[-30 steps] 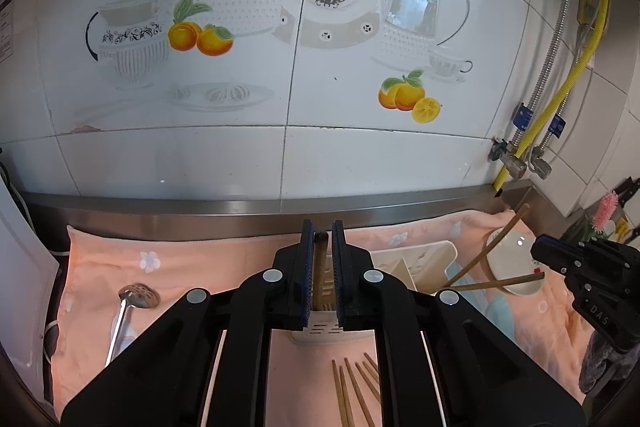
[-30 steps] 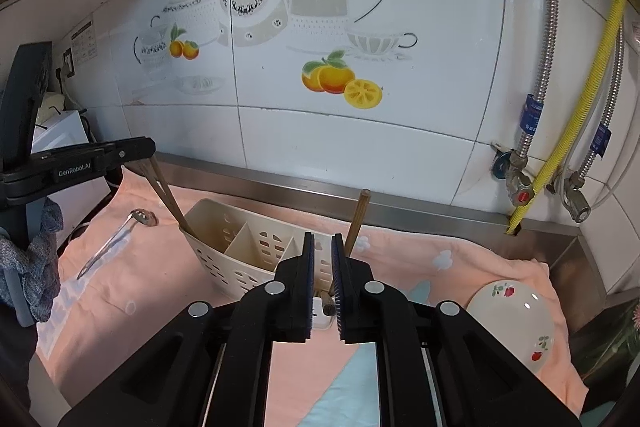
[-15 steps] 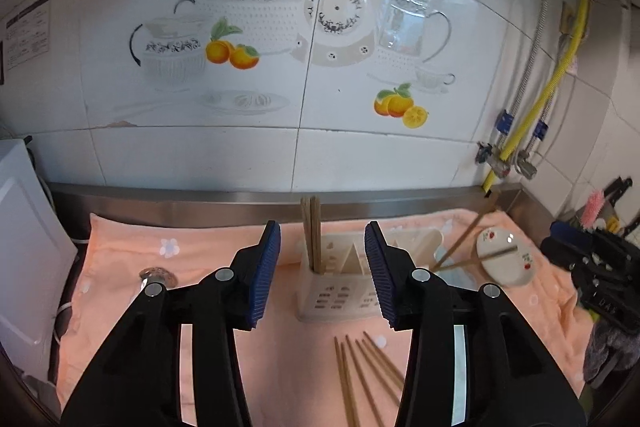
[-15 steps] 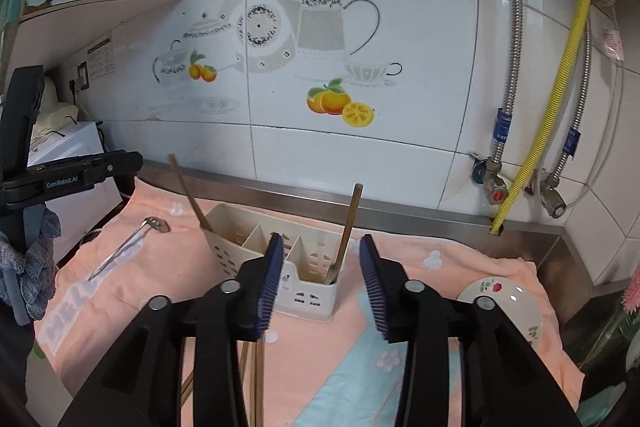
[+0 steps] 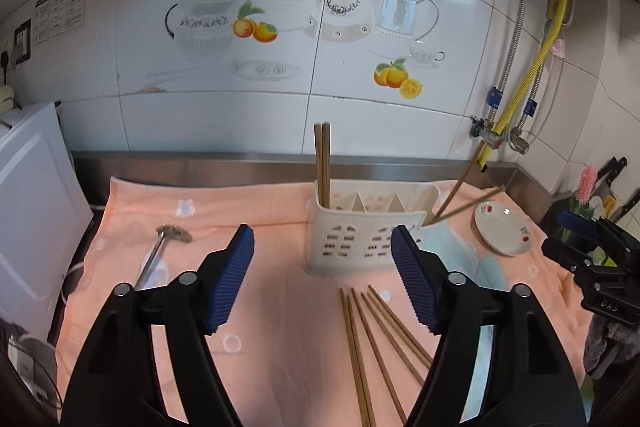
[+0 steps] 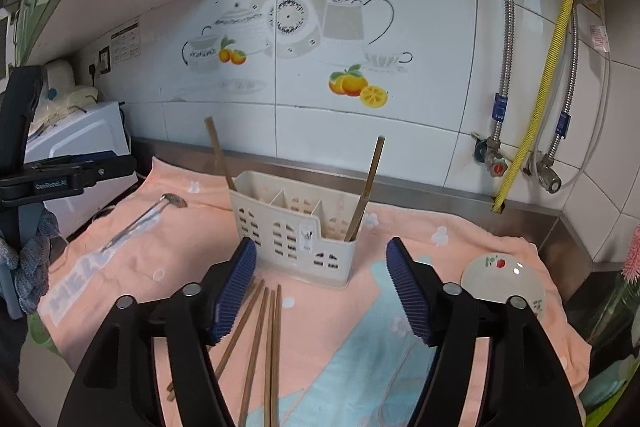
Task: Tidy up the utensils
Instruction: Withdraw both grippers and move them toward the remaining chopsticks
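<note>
The left tongs (image 5: 323, 279) stand wide open with nothing between their blue ribbed pads, held above the peach towel (image 5: 280, 307) just in front of the white utensil caddy (image 5: 370, 231). The right tongs (image 6: 321, 285) are likewise spread wide and empty, also just in front of the caddy, seen from its other end. In the caddy's end compartment nearest the left tongs, a pair of brown chopsticks (image 5: 322, 163) stands upright, side by side. At the caddy's opposite end, another pair of chopsticks (image 5: 460, 199) leans outward over the rim, away from the caddy. On the towel in front of the caddy lie several loose chopsticks (image 5: 380, 339), fanned out and close together, between the two tongs and partly under the right tongs' left finger. To the caddy's left, well apart from it, a metal ladle (image 5: 160, 251) lies flat on the towel. To the caddy's right, near it, a small white plate (image 5: 502, 231) with a red fruit print rests on the towel. Behind the caddy runs the steel back edge of the desk (image 5: 200, 167), and above it the tiled wall (image 5: 320, 47) with teapot and orange decals.
</note>
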Available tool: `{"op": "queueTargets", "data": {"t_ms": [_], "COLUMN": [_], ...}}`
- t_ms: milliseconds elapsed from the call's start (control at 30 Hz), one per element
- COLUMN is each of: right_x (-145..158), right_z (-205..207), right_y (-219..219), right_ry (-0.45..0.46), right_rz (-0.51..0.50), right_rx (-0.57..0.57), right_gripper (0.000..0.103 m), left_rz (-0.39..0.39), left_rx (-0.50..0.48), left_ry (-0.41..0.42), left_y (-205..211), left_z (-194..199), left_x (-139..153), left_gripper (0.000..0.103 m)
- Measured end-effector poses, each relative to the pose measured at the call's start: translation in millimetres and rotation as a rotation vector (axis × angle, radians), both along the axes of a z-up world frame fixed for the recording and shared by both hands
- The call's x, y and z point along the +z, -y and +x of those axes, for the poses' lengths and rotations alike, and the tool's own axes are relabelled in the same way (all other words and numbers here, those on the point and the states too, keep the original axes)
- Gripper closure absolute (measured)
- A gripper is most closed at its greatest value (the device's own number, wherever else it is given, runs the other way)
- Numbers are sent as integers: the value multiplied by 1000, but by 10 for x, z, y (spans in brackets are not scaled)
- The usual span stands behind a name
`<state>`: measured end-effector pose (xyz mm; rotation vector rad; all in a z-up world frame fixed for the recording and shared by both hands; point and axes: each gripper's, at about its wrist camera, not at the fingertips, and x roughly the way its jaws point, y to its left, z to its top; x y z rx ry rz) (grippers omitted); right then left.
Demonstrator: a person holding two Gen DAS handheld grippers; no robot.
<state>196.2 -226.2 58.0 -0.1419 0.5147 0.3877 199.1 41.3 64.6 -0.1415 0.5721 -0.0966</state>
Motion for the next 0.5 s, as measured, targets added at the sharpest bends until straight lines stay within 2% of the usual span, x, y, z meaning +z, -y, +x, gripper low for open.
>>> {"op": "queueTargets", "data": {"t_ms": [33,100,500], "right_x": [-19,-69,-598], "right_z": [-31,-95,-432], "right_y": [4,2,4], "right_ry": [1,-3,-61], "right_rz": [-2,-2,-9], "right_rx": [-1,7,32], "right_gripper": [36,33,31], "left_rz": [-2,0,-14], "left_rx": [-2,0,13], "left_ry": [-1,-3,-40], "left_y": [-3,0,-15], "left_z": [-32,-107,-469], "left_x": [-19,-62,-447], "left_gripper": [31,24,16]}}
